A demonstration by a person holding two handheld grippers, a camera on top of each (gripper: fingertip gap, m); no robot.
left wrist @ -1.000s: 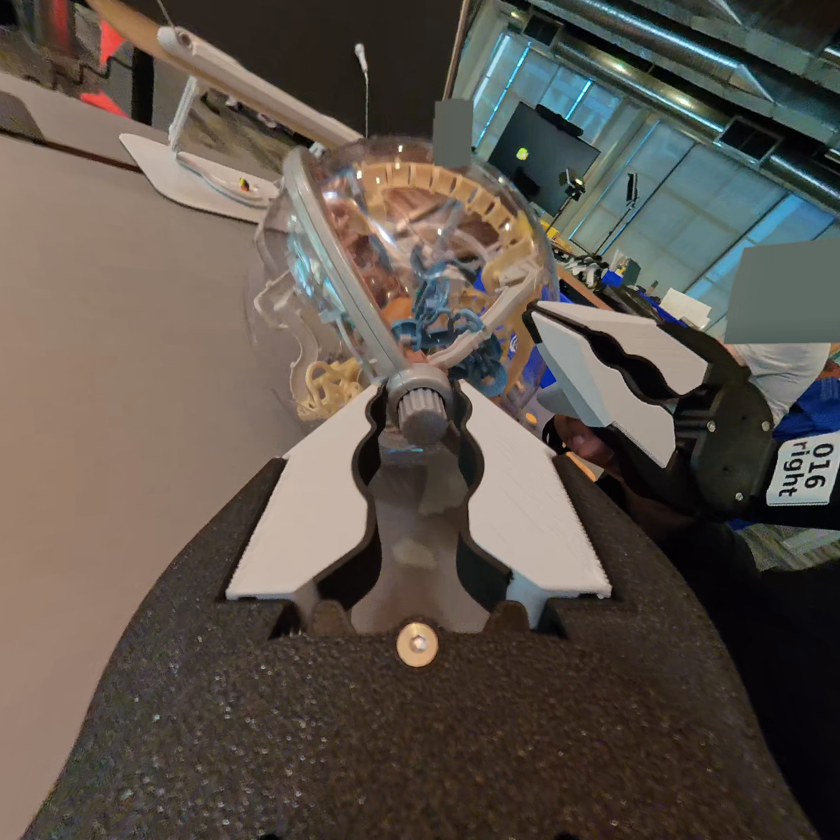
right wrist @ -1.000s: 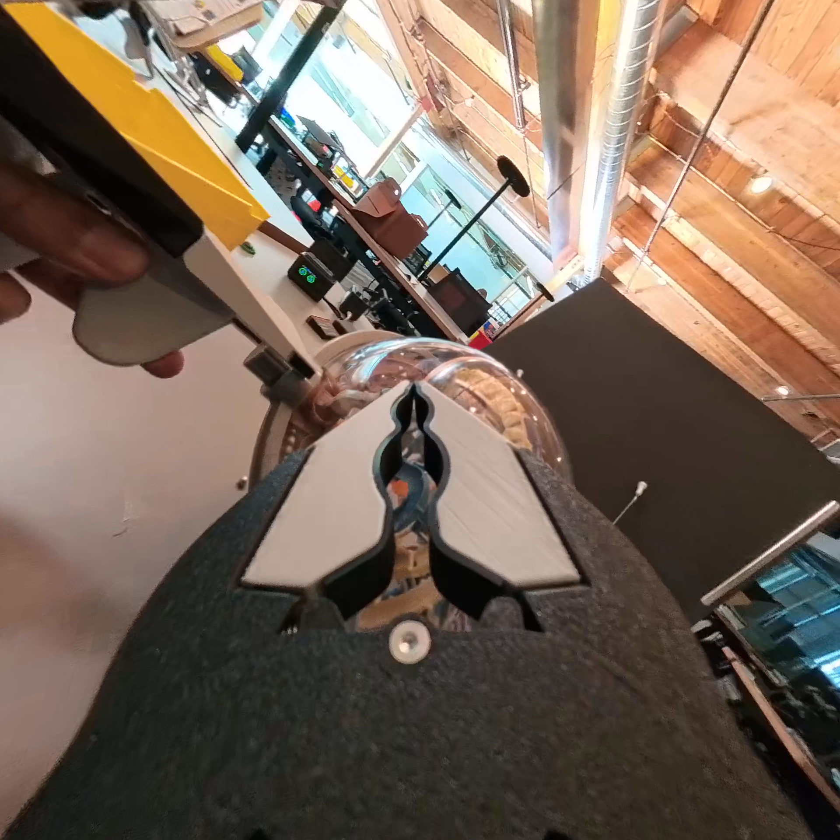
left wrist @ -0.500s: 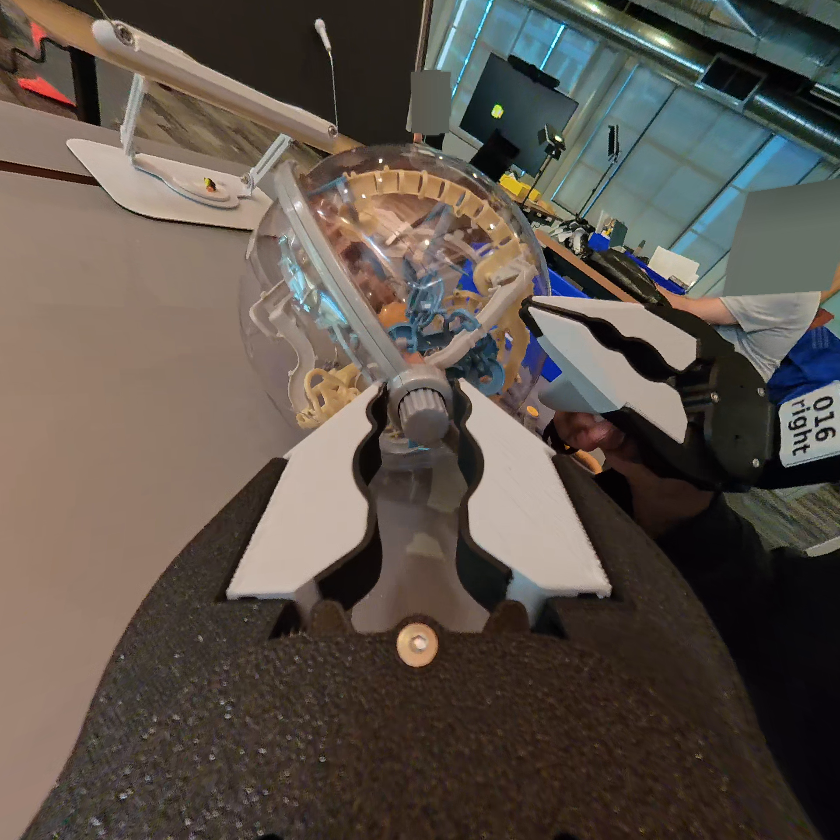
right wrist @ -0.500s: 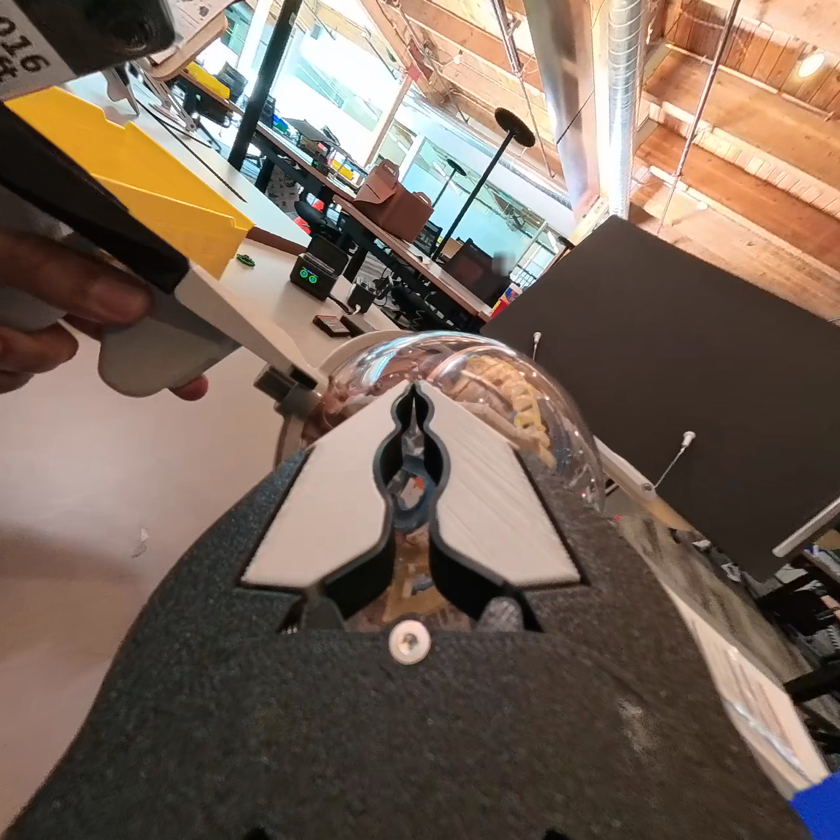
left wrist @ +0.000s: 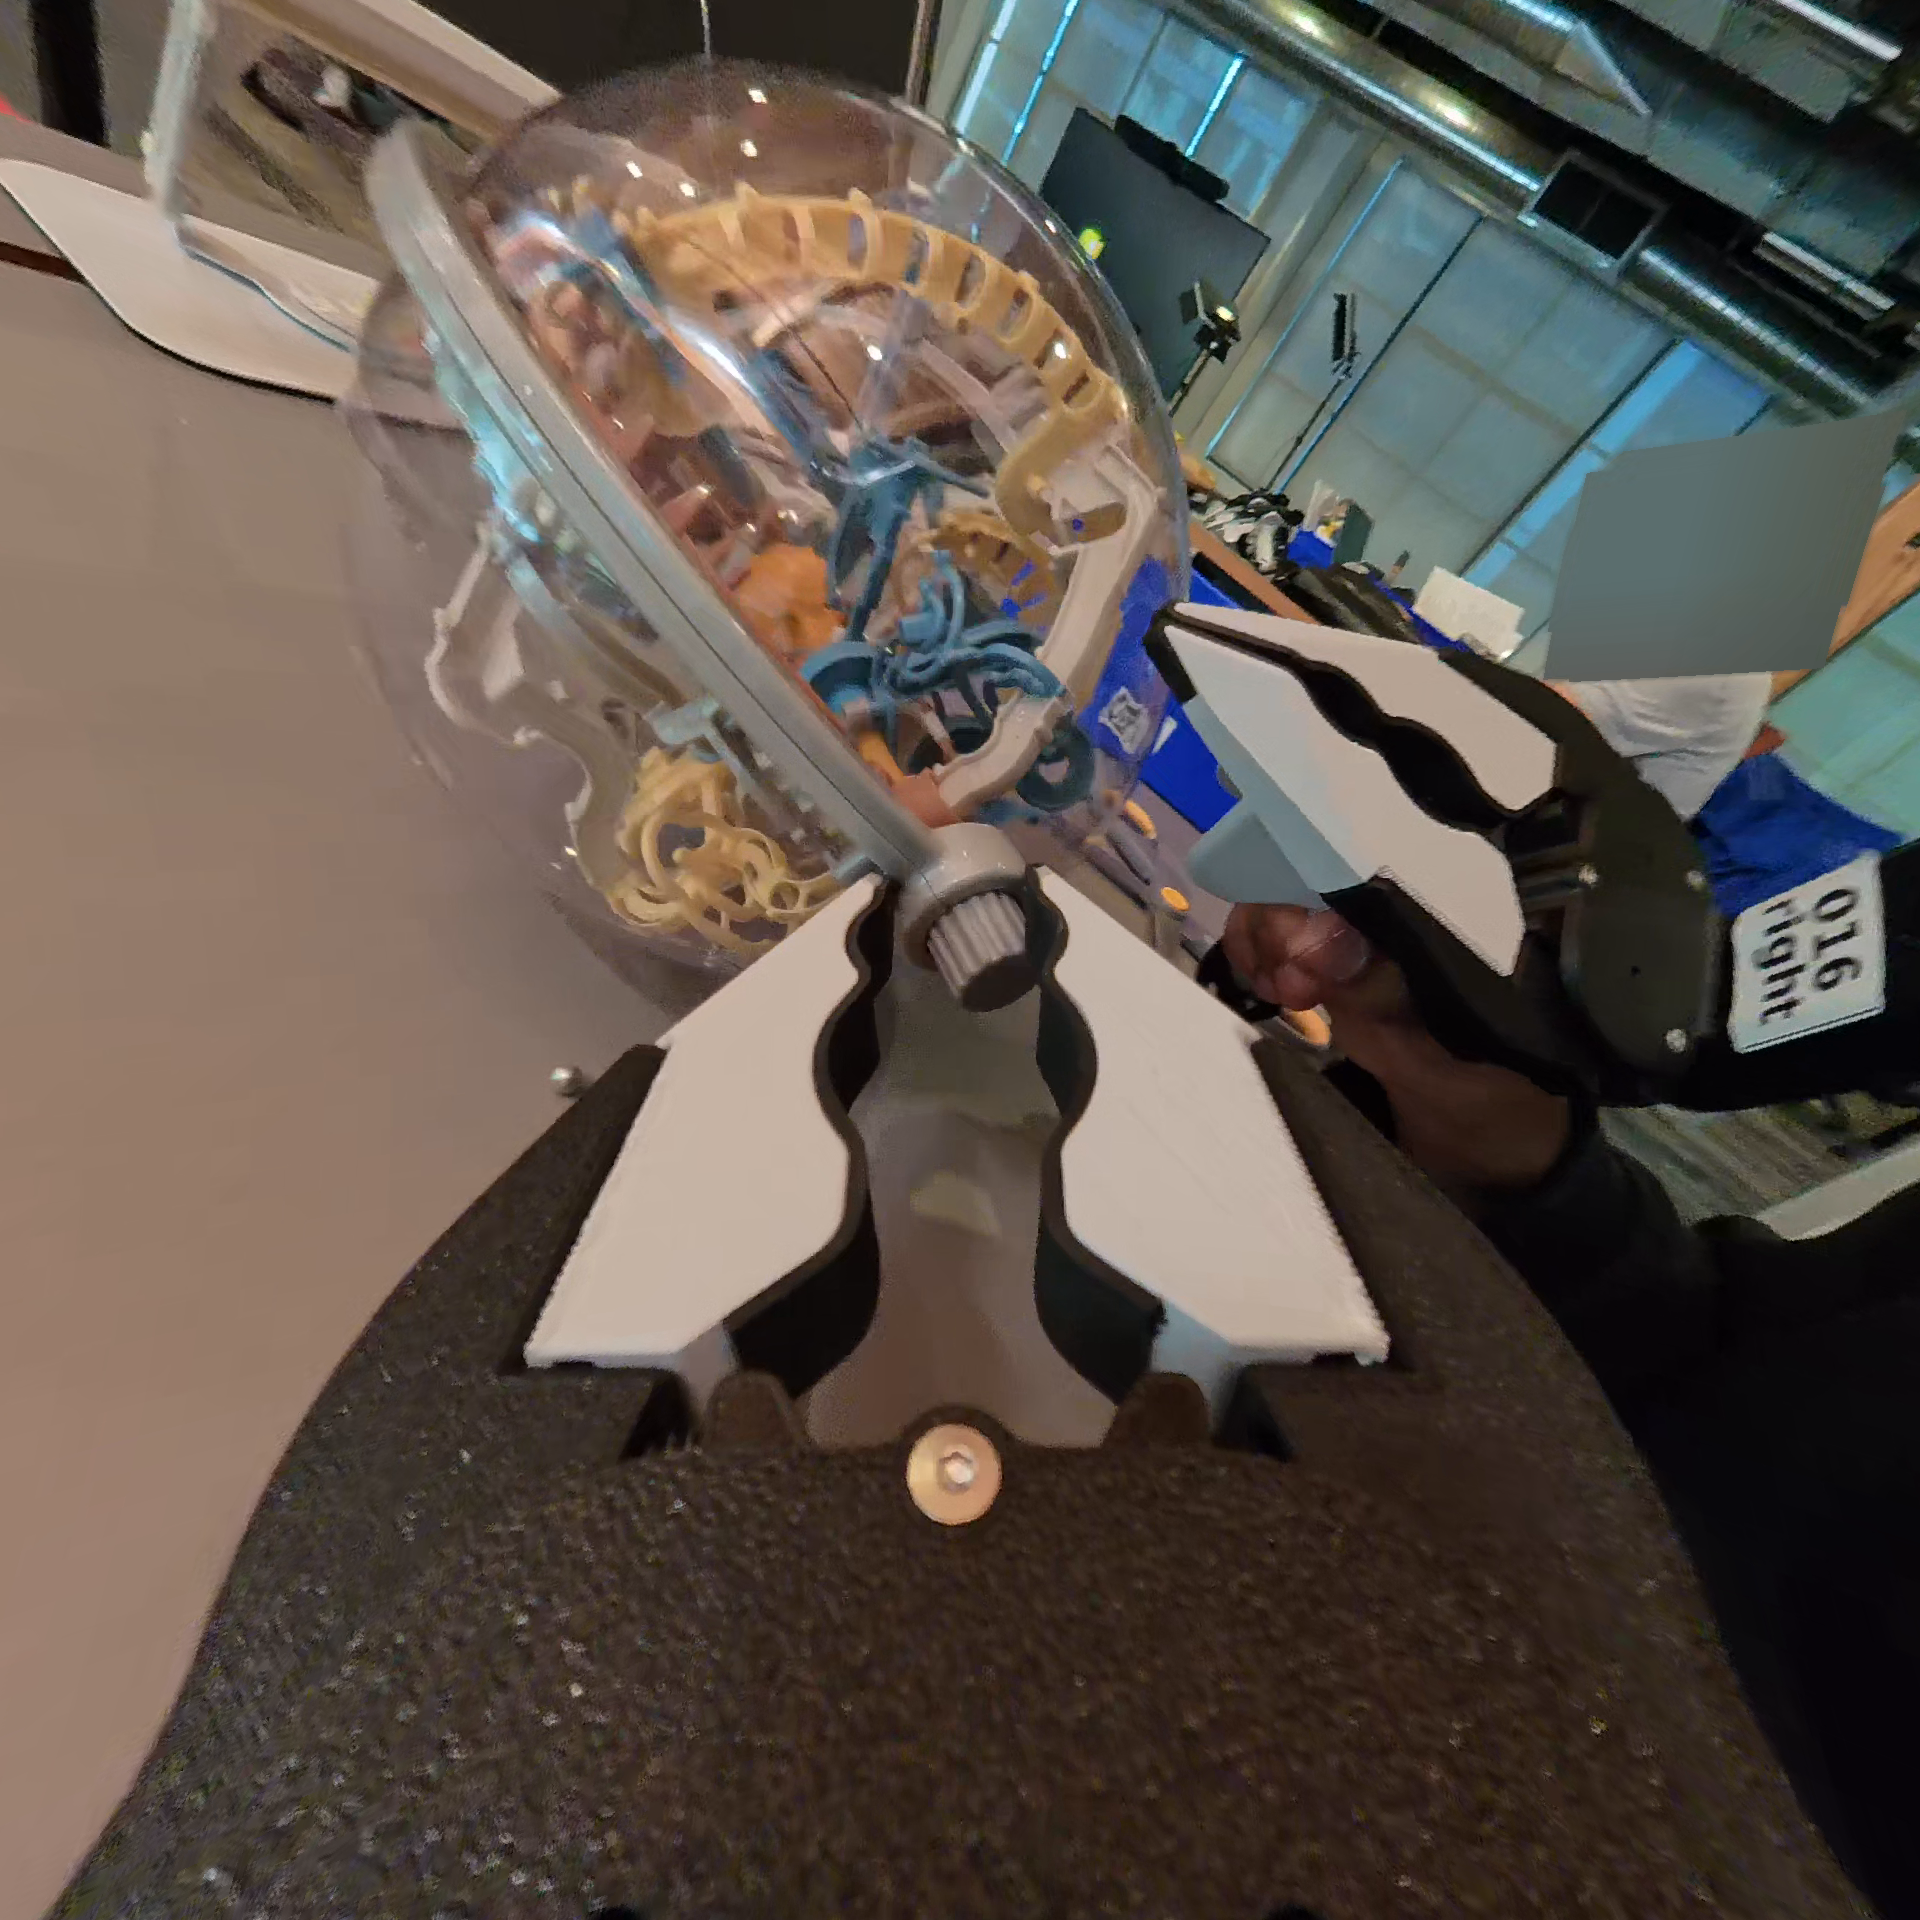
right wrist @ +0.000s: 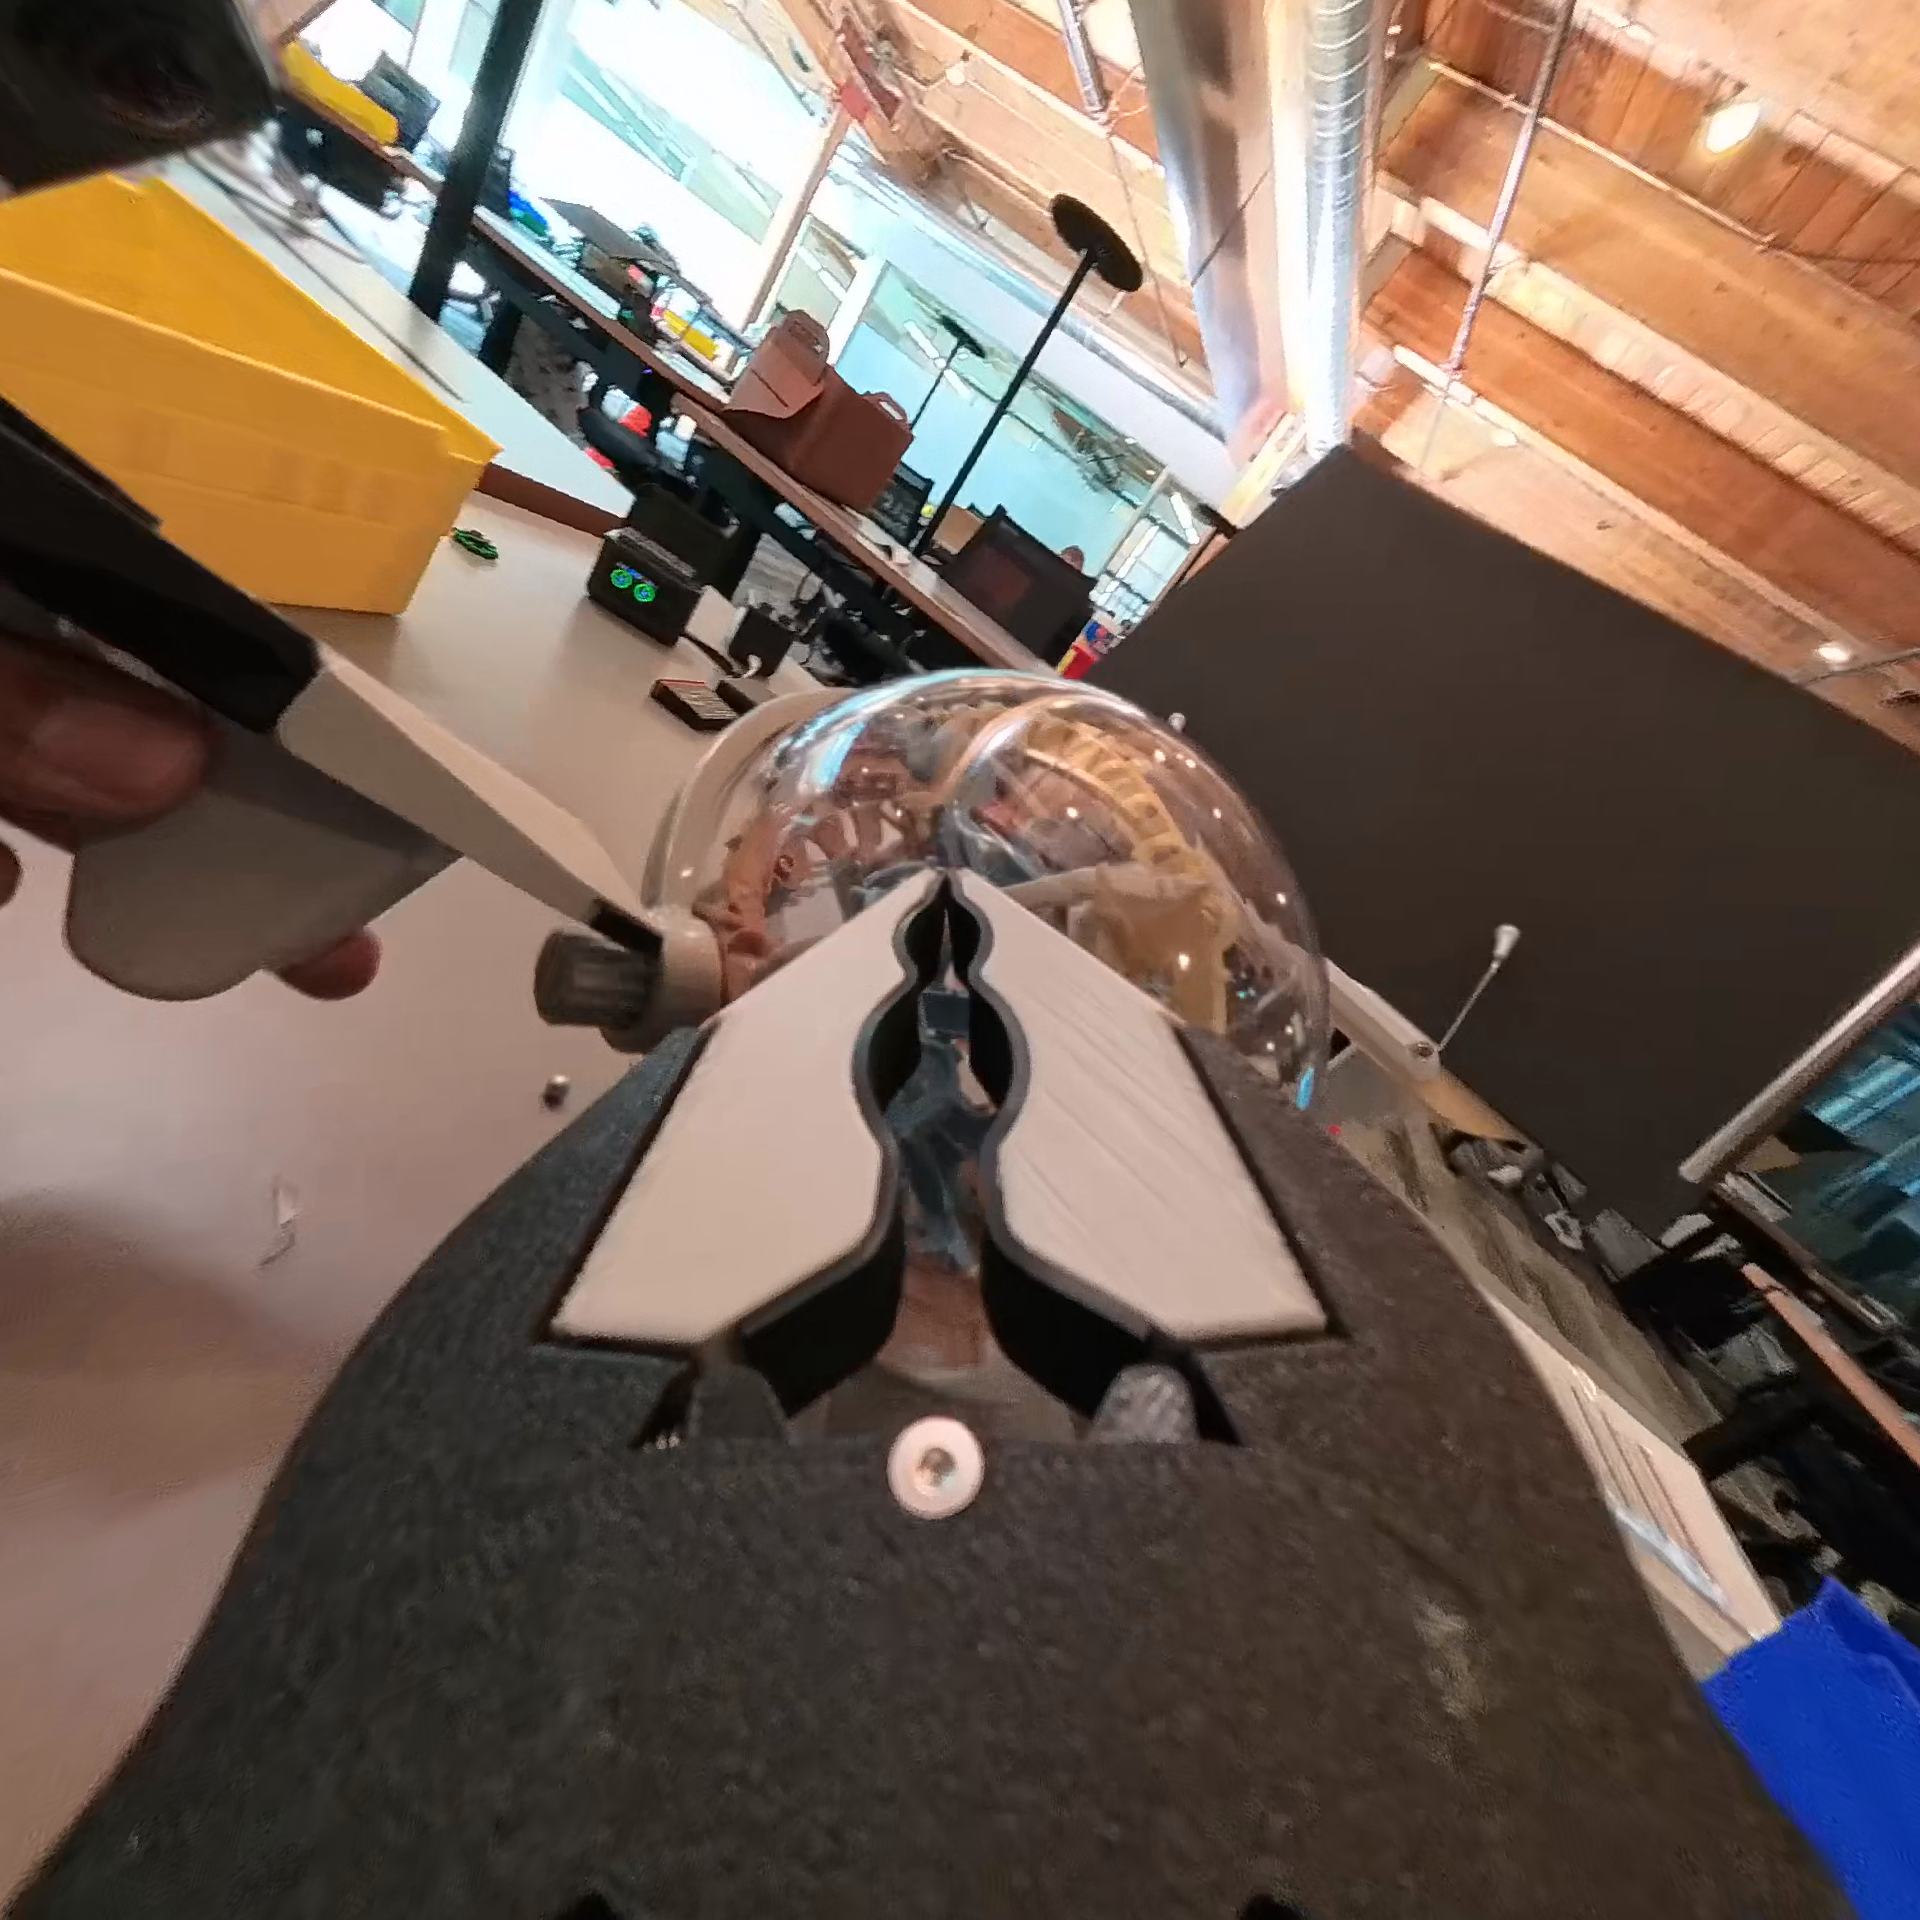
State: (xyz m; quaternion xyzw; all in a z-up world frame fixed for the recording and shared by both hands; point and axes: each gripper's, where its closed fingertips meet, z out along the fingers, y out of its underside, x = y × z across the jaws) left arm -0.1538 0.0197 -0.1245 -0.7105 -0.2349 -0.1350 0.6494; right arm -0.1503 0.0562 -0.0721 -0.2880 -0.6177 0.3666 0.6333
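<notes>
A clear plastic sphere (left wrist: 790, 436) with tan, blue and orange maze tracks inside is held tilted just above the grey table (left wrist: 187, 831). My left gripper (left wrist: 961, 894) is shut on the sphere's ribbed grey knob (left wrist: 977, 951), at the end of its grey ring. My right gripper (right wrist: 945, 883) is shut, with its tips pressed against the sphere's dome (right wrist: 1091, 790). In the left wrist view it (left wrist: 1164, 634) touches the sphere's right side. The right wrist view shows the knob (right wrist: 597, 982) and one of the left gripper's fingers (right wrist: 447, 790).
A white stand with a long arm (left wrist: 208, 291) sits behind the sphere. A yellow bin (right wrist: 208, 416) and a black box with green lights (right wrist: 644, 582) stand on the table farther off. A small metal ball (right wrist: 556, 1091) lies on the table. A black panel (right wrist: 1507, 831) stands behind. My hands' fingertips stand some 7 cm from each other.
Both grippers and the sphere have swung together, so the sphere looms larger in the left view. The right view has tipped down from the ceiling to the table, and the knob now shows beside its fingers.
</notes>
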